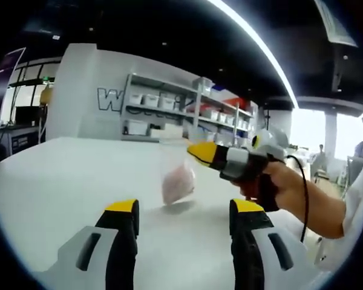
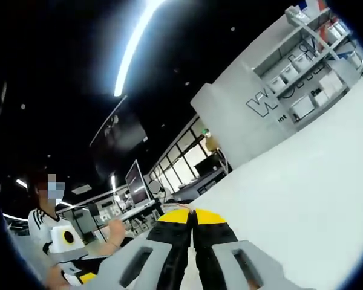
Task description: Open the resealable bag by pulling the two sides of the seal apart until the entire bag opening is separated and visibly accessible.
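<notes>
A clear resealable bag with something pink inside stands upright on the white table, its lower end touching the surface. My right gripper comes in from the right in the left gripper view, held in a hand, its yellow tips pinched on the bag's top edge. In the right gripper view its jaws are pressed together; the bag itself is hidden there. My left gripper is open, just in front of the bag and not touching it.
Shelving with white bins stands behind the table's far edge beside a white wall with lettering. A person in a white shirt is at the lower left of the right gripper view. Desks with monitors lie beyond.
</notes>
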Motion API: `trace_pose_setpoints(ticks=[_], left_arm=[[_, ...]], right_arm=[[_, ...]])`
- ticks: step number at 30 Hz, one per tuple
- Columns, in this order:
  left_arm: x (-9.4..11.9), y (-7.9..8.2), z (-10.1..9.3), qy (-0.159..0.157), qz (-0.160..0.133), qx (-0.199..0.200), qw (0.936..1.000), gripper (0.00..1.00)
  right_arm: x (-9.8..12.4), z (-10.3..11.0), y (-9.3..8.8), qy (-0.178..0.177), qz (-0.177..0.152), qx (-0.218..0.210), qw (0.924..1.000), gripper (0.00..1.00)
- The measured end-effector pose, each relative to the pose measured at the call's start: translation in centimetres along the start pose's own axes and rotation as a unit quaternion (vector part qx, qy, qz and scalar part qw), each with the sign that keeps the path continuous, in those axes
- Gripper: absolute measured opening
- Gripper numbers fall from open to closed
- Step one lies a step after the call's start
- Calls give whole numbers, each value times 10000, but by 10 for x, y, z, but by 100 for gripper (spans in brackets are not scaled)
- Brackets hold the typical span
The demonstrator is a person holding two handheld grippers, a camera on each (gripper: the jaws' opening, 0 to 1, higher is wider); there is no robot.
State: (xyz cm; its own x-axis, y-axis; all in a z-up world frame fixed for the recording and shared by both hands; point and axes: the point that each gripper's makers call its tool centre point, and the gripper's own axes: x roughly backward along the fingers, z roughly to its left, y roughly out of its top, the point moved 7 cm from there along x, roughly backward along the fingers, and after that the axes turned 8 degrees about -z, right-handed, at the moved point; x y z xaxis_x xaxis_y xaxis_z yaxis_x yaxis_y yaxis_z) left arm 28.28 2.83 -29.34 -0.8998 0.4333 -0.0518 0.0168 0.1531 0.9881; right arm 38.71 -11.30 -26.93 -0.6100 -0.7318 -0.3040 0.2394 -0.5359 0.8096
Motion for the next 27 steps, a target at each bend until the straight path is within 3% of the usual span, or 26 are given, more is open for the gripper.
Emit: trace_pose_setpoints(ticks=[27], left_arm=[[7,-7,-6,-150,18,428,9990,49]], right_arm=[[15,31,-23,191,172,172,9995,0]])
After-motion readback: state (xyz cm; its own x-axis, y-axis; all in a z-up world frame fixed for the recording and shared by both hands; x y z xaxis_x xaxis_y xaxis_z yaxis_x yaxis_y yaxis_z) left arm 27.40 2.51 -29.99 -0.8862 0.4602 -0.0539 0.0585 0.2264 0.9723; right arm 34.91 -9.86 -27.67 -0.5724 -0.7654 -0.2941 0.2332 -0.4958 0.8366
